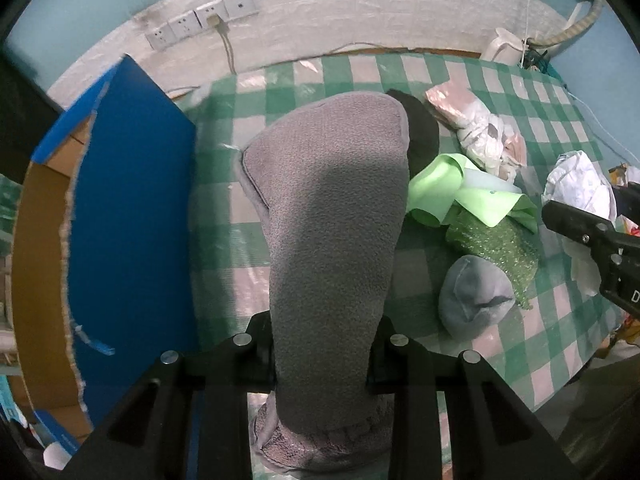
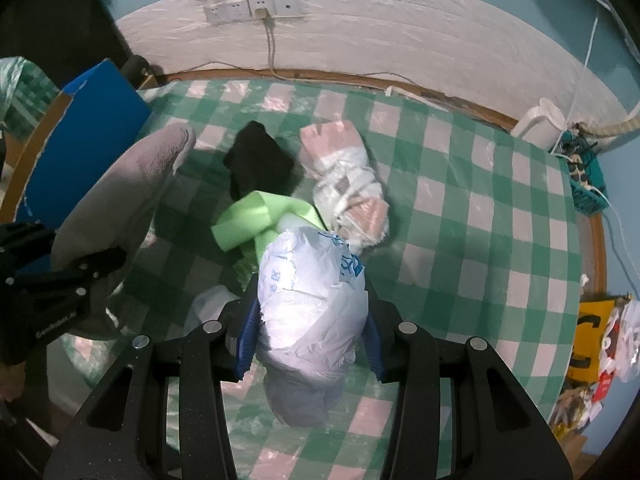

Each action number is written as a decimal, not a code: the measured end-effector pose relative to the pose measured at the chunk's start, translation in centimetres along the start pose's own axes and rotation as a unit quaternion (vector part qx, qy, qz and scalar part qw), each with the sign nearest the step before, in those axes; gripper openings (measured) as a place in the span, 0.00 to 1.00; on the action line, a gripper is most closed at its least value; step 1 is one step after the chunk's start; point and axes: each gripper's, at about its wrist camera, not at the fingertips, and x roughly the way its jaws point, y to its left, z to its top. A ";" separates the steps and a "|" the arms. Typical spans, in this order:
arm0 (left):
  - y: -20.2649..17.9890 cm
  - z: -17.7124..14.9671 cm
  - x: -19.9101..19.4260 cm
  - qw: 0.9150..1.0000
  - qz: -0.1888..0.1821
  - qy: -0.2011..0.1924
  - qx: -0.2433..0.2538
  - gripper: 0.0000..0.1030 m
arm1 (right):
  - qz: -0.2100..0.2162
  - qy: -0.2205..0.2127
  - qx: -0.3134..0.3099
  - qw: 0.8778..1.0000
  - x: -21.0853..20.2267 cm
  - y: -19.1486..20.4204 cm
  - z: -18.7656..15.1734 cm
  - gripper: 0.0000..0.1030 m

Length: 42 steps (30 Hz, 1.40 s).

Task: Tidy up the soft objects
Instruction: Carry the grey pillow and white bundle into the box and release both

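The left gripper (image 1: 322,364) has its 2 jaws pinched hard on a grey fleece cloth (image 1: 332,216), which bunches into a narrow neck between them and fans out wide ahead of the fingertips. It looks light, limp and thick: it compresses under the squeeze and sags below the grip, so I judge it will not slip, though the loose hem could drag or snag. The hold on a gathered fold near 1 end seems right for such a piece.

The right gripper (image 2: 308,332) has its 2 blue-padded jaws pressed on a crumpled white plastic bag (image 2: 312,292), held clear of the cloth-covered table (image 2: 480,216). The bag bulges past the pads on both sides and hangs beneath them. Thin film like this is nearly weightless but slick and springy, so a grip across the bulk of the wad, as here, should serve better than a pinch on a stray edge.

Left of the left gripper, close by, stands an open blue cardboard box (image 1: 132,216), probably where things go. Ahead and to its right on the table lie a black cloth (image 1: 424,132), a light green strip (image 1: 440,188), a glittery green pouch (image 1: 496,248), a small grey plush lump (image 1: 472,296) and a tied plastic bundle (image 1: 480,132).
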 end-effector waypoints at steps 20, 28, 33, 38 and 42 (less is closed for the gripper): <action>1.4 -6.0 -7.1 0.998 0.015 -0.067 0.001 0.29 | 0.017 -0.029 -0.012 0.999 -4.0 3.5 2.3 0.42; 2.5 -6.2 -9.2 0.995 0.030 -0.095 -0.004 0.29 | 0.027 -0.044 -0.029 0.998 -5.6 5.6 3.4 0.42; 3.5 -6.5 -10.9 0.992 0.038 -0.116 -0.010 0.29 | 0.035 -0.057 -0.041 0.997 -6.6 7.2 4.3 0.42; 4.6 -6.9 -12.1 0.990 0.048 -0.132 -0.018 0.29 | 0.043 -0.064 -0.056 0.995 -7.2 9.1 5.1 0.42; 5.6 -7.2 -12.7 0.988 0.055 -0.139 -0.024 0.29 | 0.049 -0.068 -0.074 0.994 -7.5 11.2 5.9 0.42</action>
